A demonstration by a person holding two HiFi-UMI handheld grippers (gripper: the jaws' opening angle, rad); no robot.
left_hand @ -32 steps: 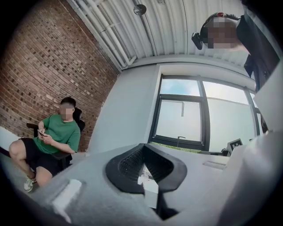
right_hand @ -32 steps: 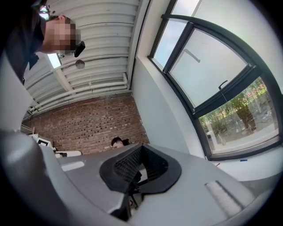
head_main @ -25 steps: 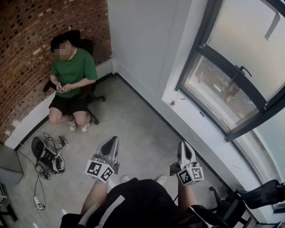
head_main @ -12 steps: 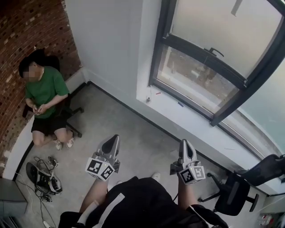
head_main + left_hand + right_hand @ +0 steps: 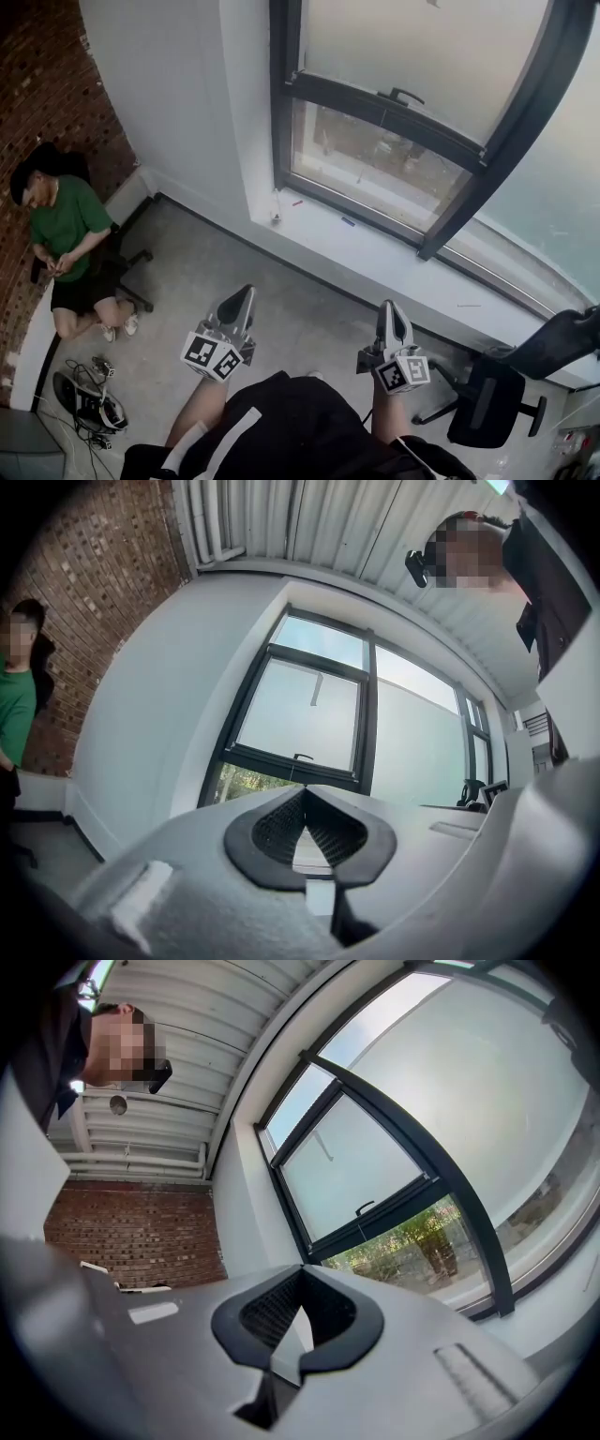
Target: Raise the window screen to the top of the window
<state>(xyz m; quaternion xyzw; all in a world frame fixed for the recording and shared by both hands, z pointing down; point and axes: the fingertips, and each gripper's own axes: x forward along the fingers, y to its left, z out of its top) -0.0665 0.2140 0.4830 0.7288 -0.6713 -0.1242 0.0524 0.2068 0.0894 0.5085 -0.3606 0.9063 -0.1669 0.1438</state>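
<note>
Frosted screen [image 5: 422, 56] hangs partway down, well ahead of you. Left gripper [image 5: 244, 294] and right gripper [image 5: 390, 307] are closed, empty. You're approaching; next, open one for the handle [image 5: 401, 94].

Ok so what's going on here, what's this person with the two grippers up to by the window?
A person faces a black-framed window, a gripper in each hand. The left gripper and right gripper are both shut, empty, and short of it. The frosted white window screen hangs partway down, its small black handle untouched, trees showing below. Someone in a green shirt sits by the red brick wall.
</note>
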